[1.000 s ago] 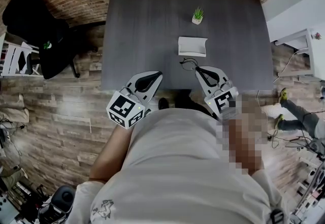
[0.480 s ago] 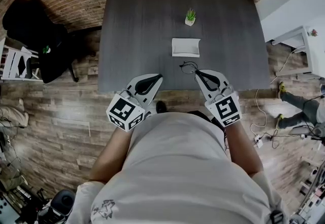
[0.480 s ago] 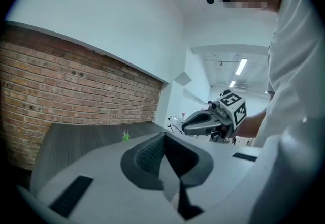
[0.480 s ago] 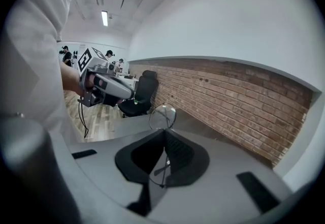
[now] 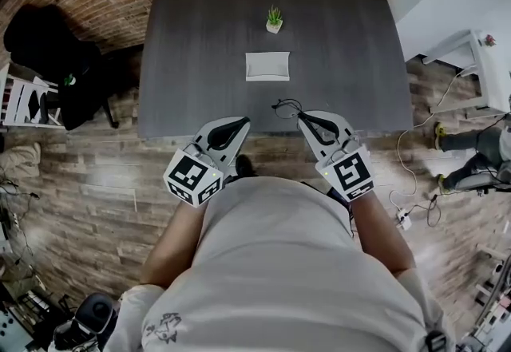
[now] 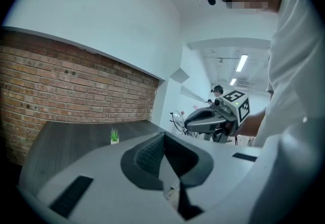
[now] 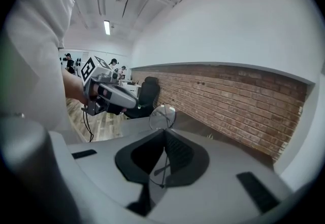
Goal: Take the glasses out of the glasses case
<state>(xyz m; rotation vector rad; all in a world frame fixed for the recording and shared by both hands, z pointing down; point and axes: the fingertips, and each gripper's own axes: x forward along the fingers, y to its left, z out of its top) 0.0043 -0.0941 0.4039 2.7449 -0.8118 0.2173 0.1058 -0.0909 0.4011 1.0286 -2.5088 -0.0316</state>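
The white glasses case (image 5: 267,65) lies open in the middle of the dark table (image 5: 200,39). Thin wire-framed glasses (image 5: 285,107) hang over the table's near edge, apart from the case, with my right gripper (image 5: 302,115) shut on their frame. In the right gripper view one round lens (image 7: 162,116) stands just past the closed jaws, and a thin wire runs down between them. My left gripper (image 5: 246,120) is shut and holds nothing; it hovers at the near edge, left of the glasses. The left gripper view shows the right gripper (image 6: 216,116) with the glasses (image 6: 177,119).
A small potted plant (image 5: 274,20) stands behind the case. A brick wall runs along the table's far side. A black office chair (image 5: 56,55) is at the left, and a white table (image 5: 463,55) at the right. Cables lie on the wooden floor.
Both grippers have drawn back toward the table's near edge. The glasses in the right gripper are now farther from the case. The case and the plant have stayed put.
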